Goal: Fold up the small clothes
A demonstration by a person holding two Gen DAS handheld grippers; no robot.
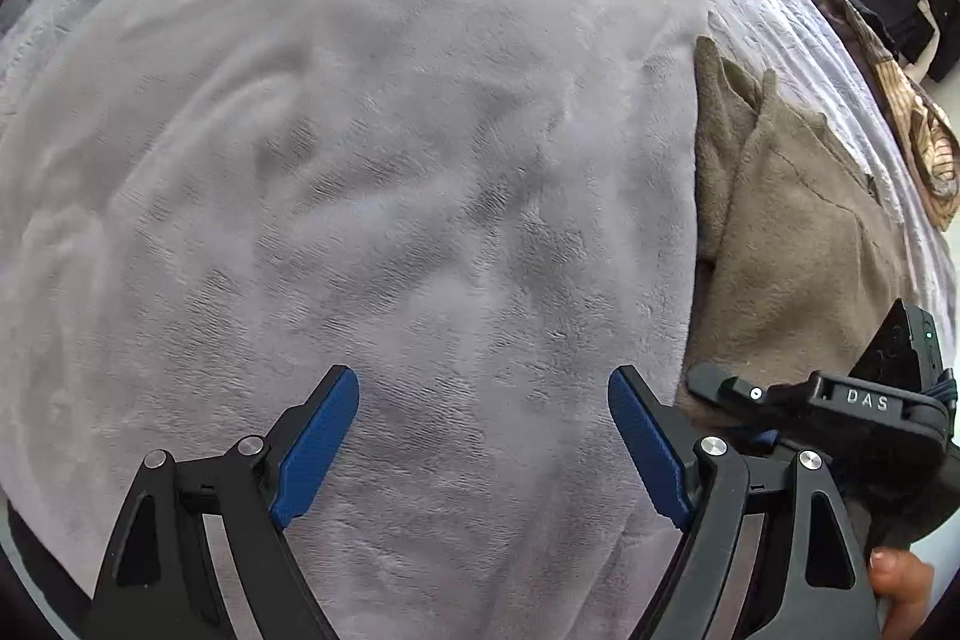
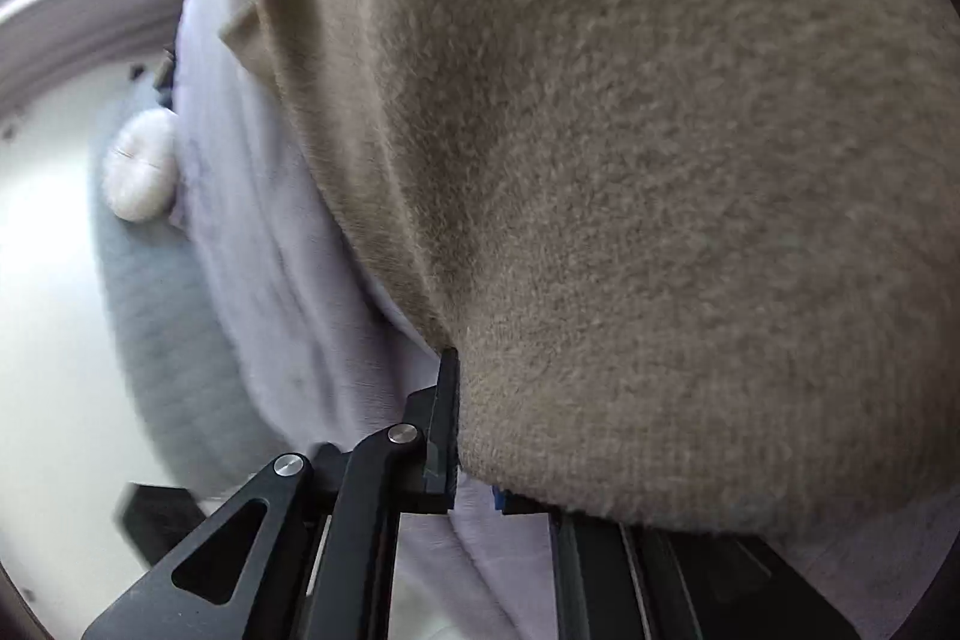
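A tan fleece garment (image 1: 786, 232) lies on the grey blanket (image 1: 372, 160) at the right of the left wrist view. My left gripper (image 1: 483, 436) is open and empty over bare blanket, left of the garment. The right gripper's body (image 1: 840, 412) sits on the garment's near edge there. In the right wrist view the garment (image 2: 630, 160) fills the frame and drapes over the right finger. My right gripper (image 2: 465, 430) is shut on the garment's edge; only the left finger (image 2: 444, 418) shows.
A striped brown cloth (image 1: 912, 118) lies along the bed's far right edge. Dark clothes (image 1: 912, 4) hang near the window. In the right wrist view a white round cushion (image 2: 141, 166) lies on a grey rug (image 2: 162, 328) beside the bed.
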